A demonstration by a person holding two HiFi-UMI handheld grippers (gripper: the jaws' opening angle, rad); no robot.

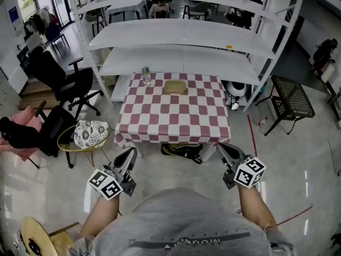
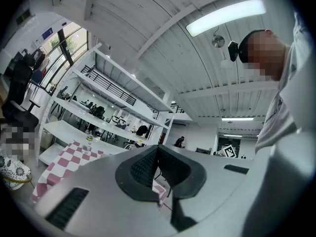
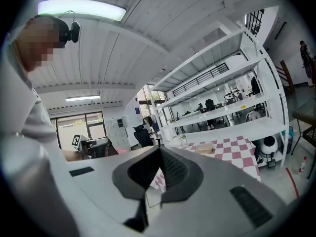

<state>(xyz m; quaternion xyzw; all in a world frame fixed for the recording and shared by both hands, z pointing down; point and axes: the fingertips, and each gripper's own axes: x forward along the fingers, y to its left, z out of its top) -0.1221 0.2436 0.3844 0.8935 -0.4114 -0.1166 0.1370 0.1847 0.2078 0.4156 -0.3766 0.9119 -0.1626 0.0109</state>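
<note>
Left gripper (image 1: 130, 152): jaws pressed together, nothing between them, held low off the near left corner of the table (image 1: 160, 116). The table has a red-and-white checked cloth and stands before white shelves (image 1: 176, 33). At its far edge there is a bottle (image 1: 146, 75) to the left, label too small to read, with a tan tray (image 1: 175, 86) near it on the right. Right gripper (image 1: 222, 148): jaws likewise closed and empty, off the near right corner. Lettering on the shirt (image 1: 181, 223) is not legible.

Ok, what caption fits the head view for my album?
Shut left claw and shut right claw before a checked table with a bottle and tray.
</note>
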